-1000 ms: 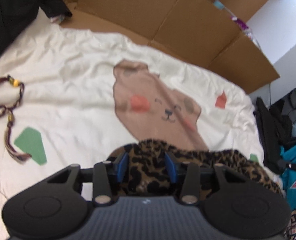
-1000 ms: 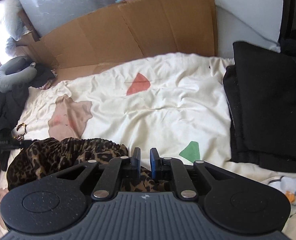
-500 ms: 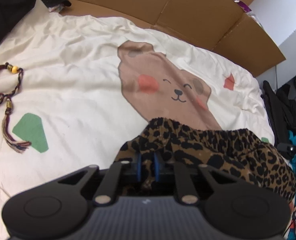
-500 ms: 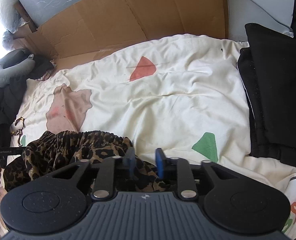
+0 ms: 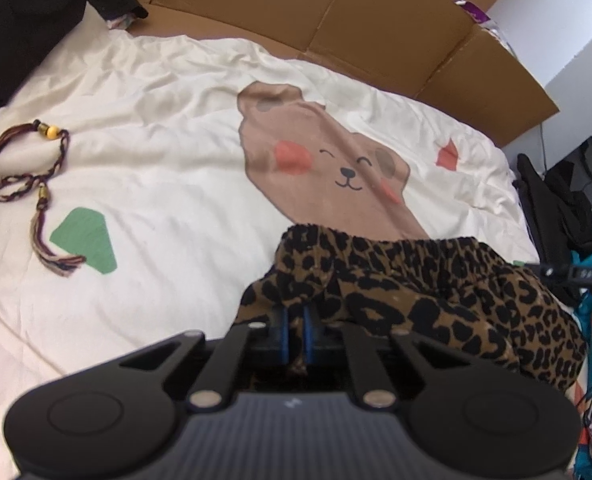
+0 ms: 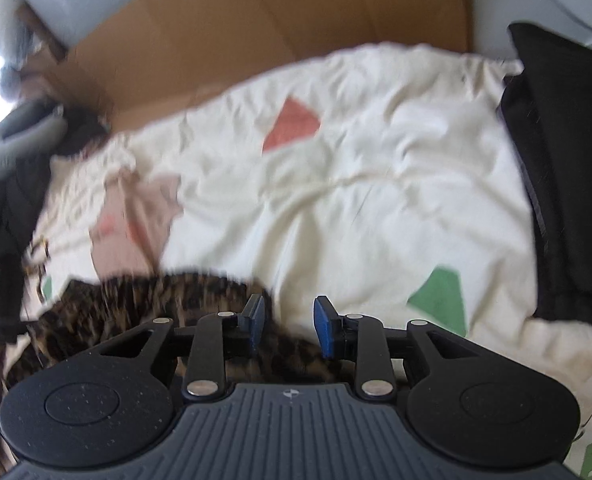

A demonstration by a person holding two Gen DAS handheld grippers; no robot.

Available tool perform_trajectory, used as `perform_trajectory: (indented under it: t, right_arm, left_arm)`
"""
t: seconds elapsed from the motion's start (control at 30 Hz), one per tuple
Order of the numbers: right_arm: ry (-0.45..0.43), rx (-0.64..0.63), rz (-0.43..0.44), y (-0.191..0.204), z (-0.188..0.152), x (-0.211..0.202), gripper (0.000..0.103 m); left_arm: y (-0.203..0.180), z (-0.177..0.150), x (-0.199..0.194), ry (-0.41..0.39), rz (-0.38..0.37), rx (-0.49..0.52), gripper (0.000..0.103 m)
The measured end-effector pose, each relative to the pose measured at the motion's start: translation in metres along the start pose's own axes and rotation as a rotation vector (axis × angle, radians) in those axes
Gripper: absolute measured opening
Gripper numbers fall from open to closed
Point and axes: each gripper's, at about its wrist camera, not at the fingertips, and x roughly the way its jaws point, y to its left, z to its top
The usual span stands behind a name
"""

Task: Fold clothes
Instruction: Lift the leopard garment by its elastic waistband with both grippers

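Note:
A leopard-print garment with an elastic waistband lies bunched on the cream bedsheet, just below the printed bear. My left gripper is shut on a fold at the garment's left end. In the right wrist view the same leopard-print garment shows blurred at lower left. My right gripper stands open above the garment's right end, with nothing between its blue pads. The other handle and a hand show at the far right of the left wrist view.
A braided cord with beads and tassels lies on the sheet at left. Cardboard panels line the far edge of the bed. A folded black garment sits on the right, dark clothing on the far left.
My left gripper went from open to shut on the garment's left end. My right gripper opened, let go of the right end and moved; its view is now blurred.

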Motion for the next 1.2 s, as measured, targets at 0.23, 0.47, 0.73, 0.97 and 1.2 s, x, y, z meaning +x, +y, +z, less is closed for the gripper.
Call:
perform_trajectory:
  t: [0.23,0.47,0.73,0.97,1.2]
  right_arm:
    - [0.052,-0.114,-0.035,0.020,-0.022,0.005,0.038]
    - [0.060,-0.163,-0.028,0.025,-0.014,0.009,0.038]
    - [0.080,-0.170,0.002,0.022,0.001,0.023,0.038]
    - [0.119,-0.198,0.009,0.026,-0.004,0.032,0.037]
    - [0.137,-0.285,0.031,0.032,-0.002,0.025,0.010]
  left_arm:
    - [0.002,-0.004,-0.010,0.006,-0.009,-0.001,0.007]
    - [0.004,-0.012,-0.012,0.027,-0.013,0.001,0.006]
    - [0.005,-0.009,-0.012,0.029,-0.012,0.004,0.006]
    - [0.004,-0.006,-0.021,0.011,-0.013,0.017,0.005]
    - [-0.007,0.004,-0.042,-0.023,-0.003,0.102,0.004]
